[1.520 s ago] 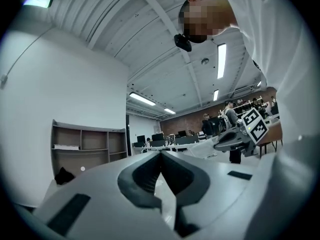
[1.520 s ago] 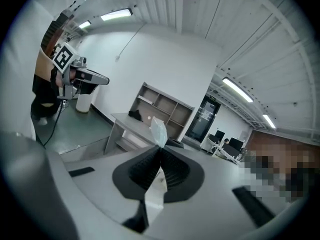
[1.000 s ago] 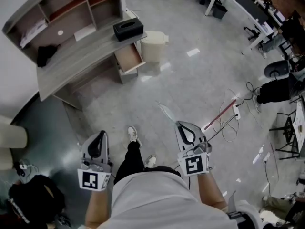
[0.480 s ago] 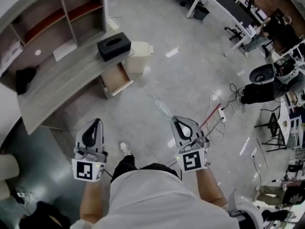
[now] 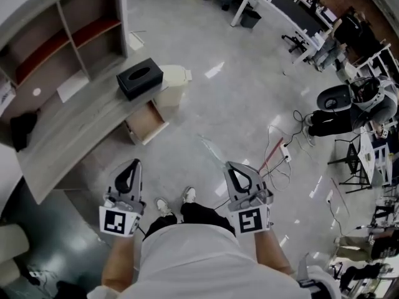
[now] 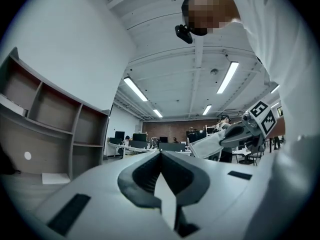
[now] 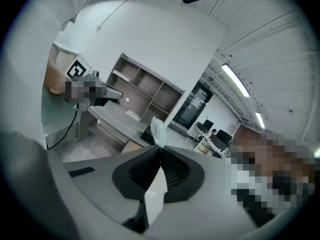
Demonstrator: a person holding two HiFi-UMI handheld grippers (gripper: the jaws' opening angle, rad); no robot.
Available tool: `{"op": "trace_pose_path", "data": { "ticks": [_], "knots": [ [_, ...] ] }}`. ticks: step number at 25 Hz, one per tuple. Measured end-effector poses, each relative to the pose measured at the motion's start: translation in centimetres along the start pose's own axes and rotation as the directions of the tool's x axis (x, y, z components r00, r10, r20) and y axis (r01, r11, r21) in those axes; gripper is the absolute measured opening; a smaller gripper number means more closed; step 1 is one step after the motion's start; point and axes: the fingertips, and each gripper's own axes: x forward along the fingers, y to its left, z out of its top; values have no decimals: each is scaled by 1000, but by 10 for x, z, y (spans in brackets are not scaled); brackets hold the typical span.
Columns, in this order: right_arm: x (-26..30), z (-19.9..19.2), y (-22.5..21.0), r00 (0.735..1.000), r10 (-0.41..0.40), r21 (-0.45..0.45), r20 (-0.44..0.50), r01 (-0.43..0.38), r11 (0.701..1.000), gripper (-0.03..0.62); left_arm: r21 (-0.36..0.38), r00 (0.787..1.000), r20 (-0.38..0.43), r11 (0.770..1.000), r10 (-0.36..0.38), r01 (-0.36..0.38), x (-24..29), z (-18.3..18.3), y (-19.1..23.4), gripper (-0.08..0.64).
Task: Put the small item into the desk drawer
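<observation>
Small item (image 7: 157, 126), a thin clear plastic packet by the look of it, is pinched at the very tip of the right gripper (image 7: 161, 150). The jaws are pressed together on its lower edge, and most of it sticks out limp beyond them. In the head view it shows as a pale sliver (image 5: 212, 147) pointing ahead of that gripper (image 5: 232, 167). The left gripper (image 6: 160, 153) has its jaws together with nothing between them, and is held beside the right one, above the person's shoes (image 5: 163, 205). The step in hand, as I judge it, is the carry across the floor to the desk. The clamp must not slacken on the way, since so little of the film is caught that a swing or a snag could pull it free. Ahead and to the left the drawer (image 5: 148, 122) stands pulled out from under the desk (image 5: 75, 136), so the free gripper has no need to open it. A good approach brings the right gripper over the drawer's mouth from the floor side, low enough that the light packet drops inside rather than drifting. It should pass clear of the black tissue box (image 5: 139, 78) on the desk edge above and the white bin (image 5: 177, 76) just beyond. Cables (image 5: 277, 157) lie on the floor to the right, off the path.
</observation>
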Motion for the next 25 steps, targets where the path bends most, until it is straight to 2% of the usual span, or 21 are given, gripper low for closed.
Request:
{"op": "trace_pose_path", "data": {
  "ticks": [3,6,10,13,17,20,25],
  "knots": [
    [23,-2,-7,1000,27,-2,8,-27,1000,25,14,1000,-8,1000,21,-21,9,1,10,17],
    [51,0,-13,996,69,-7,53,-68,998,25,35,996,-32,996,89,-88,8,-1,28,17],
    [99,-8,-17,982,163,-44,95,-160,986,25,51,977,-35,977,211,-209,10,-2,48,17],
    [130,-10,-22,967,232,-59,107,-227,972,25,85,963,-47,962,264,-259,18,1,55,17],
    [162,-14,-22,940,320,-85,119,-311,947,25,94,940,-37,937,340,-336,30,8,63,17],
    [185,-25,-15,919,381,-118,103,-369,922,25,98,925,-60,925,374,-367,35,0,63,17],
    [220,-51,11,873,484,-199,57,-465,863,25,90,894,-111,900,435,-427,27,-23,61,17]
  ]
}}
